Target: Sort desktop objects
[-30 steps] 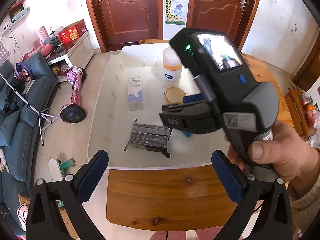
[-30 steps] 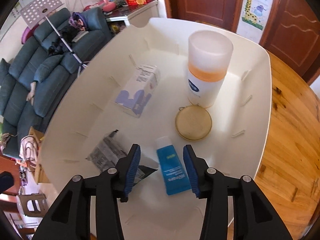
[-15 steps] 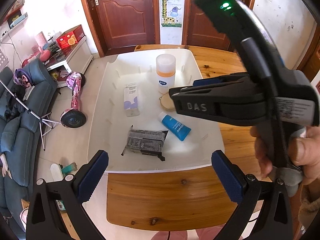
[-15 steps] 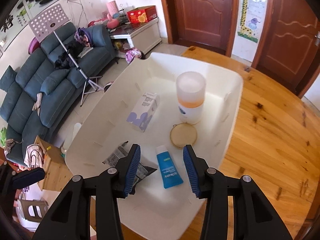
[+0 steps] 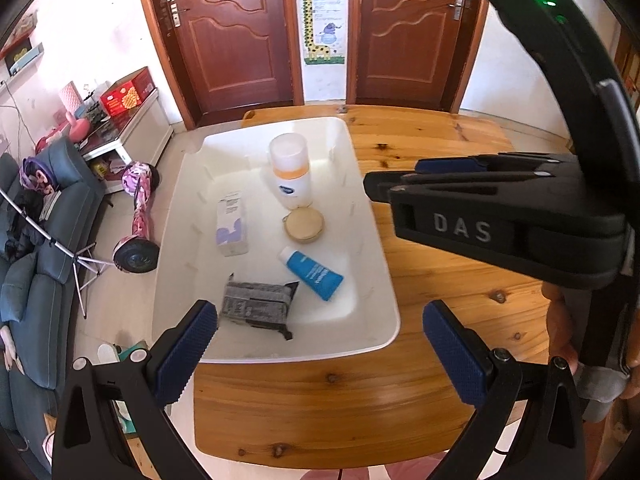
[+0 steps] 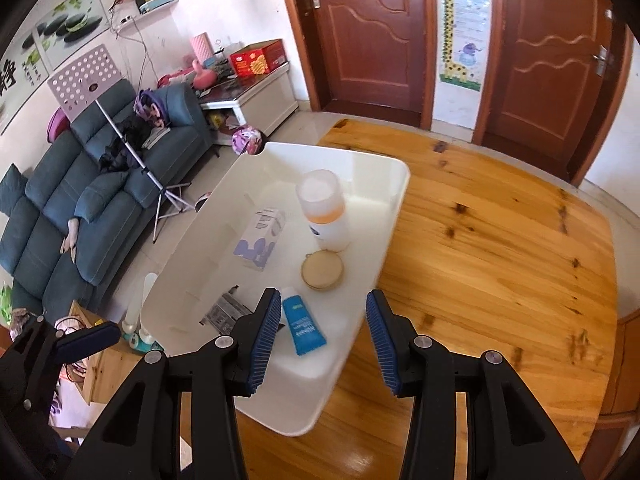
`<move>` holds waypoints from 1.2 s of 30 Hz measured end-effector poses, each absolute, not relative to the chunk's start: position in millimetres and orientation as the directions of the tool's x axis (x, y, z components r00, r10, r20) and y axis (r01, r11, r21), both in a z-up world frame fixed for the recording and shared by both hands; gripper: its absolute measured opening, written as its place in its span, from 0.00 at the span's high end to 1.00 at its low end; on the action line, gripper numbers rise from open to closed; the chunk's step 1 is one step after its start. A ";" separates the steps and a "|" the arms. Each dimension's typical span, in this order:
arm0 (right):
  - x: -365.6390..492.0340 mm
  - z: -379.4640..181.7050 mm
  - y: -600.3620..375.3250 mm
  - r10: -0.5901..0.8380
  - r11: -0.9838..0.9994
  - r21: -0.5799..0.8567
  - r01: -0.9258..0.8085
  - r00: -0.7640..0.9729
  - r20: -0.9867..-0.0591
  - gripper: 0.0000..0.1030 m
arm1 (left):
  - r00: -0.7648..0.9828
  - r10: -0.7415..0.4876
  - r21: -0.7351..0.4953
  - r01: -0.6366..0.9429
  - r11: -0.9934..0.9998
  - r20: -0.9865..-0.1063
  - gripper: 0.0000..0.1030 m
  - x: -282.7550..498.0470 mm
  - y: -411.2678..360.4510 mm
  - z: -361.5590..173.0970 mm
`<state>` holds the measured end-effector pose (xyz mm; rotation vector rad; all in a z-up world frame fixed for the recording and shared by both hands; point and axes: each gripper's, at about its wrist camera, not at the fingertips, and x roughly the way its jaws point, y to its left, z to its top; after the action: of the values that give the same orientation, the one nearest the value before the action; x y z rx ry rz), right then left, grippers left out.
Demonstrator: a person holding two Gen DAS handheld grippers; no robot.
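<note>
Left wrist view gave me the whole white tray (image 5: 372, 216) on the wooden table (image 5: 448, 184), and all five task items lay inside it, with the table around it bare. I used the tray as my landmark. At its far end stood the lotion bottle (image 5: 291, 172), upright, with the round tin (image 5: 304, 225) lying flat just in front of it. Toward the tray's left wall lay the small carton (image 5: 231, 224) on its side. Near the front rim lay the blue tube (image 5: 312, 273) and, left of it, the grey foil pouch (image 5: 258, 306).

My left gripper (image 5: 320, 344) hung above the tray's front rim with its jaws spread wide and nothing between them. My right gripper (image 6: 322, 334) sat over the tray's front right corner, jaws parted and empty, the blue tube (image 6: 302, 326) showing below the gap.

I judged the tube light and soft, likely to squash and slide, so best pinched across its stiffer shoulder by the cap. The pouch looked limp and crinkly, hard to lift flat. The bottle seemed heaviest and smooth, best gripped low on its body. The tin was flat, offering only its edge. Whether sorting was finished or pending, I could not tell.
</note>
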<state>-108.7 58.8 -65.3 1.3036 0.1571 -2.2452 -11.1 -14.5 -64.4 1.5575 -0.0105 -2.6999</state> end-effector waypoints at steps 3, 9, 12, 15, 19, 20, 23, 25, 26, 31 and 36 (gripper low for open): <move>-105.9 -61.3 77.7 -0.380 -0.866 0.163 0.473 -0.409 -0.830 0.57 | -0.505 -0.024 0.023 0.009 -1.000 -0.863 0.00 -12.8 -4.1 -61.5; -100.3 -53.2 115.4 -0.362 -0.893 0.168 0.417 -0.444 -0.819 0.57 | -0.512 -0.023 0.031 -0.008 -0.999 -0.858 0.00 -17.4 17.6 -56.6; -97.4 -49.2 134.3 -0.352 -0.905 0.171 0.389 -0.462 -0.814 0.57 | -0.513 -0.018 0.033 -0.019 -0.999 -0.858 0.00 -20.5 30.8 -56.1; -94.7 -45.9 153.6 -0.340 -0.917 0.173 0.360 -0.477 -0.810 0.57 | -0.507 -0.005 0.025 -0.032 -0.999 -0.862 0.00 -24.4 46.1 -57.0; -92.4 -49.8 184.1 -0.315 -0.933 0.172 0.316 -0.486 -0.815 0.57 | -0.500 0.013 0.014 -0.050 -0.999 -0.866 0.00 -30.6 68.3 -59.7; -91.8 -50.8 191.8 -0.308 -0.937 0.171 0.305 -0.488 -0.816 0.57 | -0.499 0.015 0.014 -0.053 -0.998 -0.866 0.00 -32.2 73.6 -60.8; -90.1 -53.8 214.7 -0.289 -0.947 0.170 0.272 -0.494 -0.820 0.57 | -0.497 0.020 0.013 -0.064 -0.998 -0.867 0.00 -37.0 89.5 -64.1; -89.0 -56.0 229.6 -0.274 -0.954 0.166 0.251 -0.497 -0.823 0.57 | -0.498 0.016 0.021 -0.068 -0.997 -0.867 0.00 -40.9 101.4 -66.7; -88.7 -58.0 235.6 -0.264 -0.957 0.160 0.243 -0.498 -0.826 0.57 | -0.499 0.013 0.025 -0.070 -0.997 -0.867 0.00 -42.9 107.3 -68.1; -87.6 -68.7 263.2 -0.228 -0.968 0.140 0.211 -0.492 -0.840 0.57 | -0.498 0.011 0.026 -0.068 -0.997 -0.867 0.00 -53.2 126.9 -75.0; -91.7 -77.3 278.5 -0.198 -0.971 0.104 0.214 -0.486 -0.851 0.57 | -0.493 0.019 0.014 -0.064 -0.998 -0.870 0.00 -61.6 142.5 -78.8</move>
<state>-91.7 278.5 -77.3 1.4395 0.0239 -2.5192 -61.6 142.5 -78.8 1.6040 -0.0708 -2.7557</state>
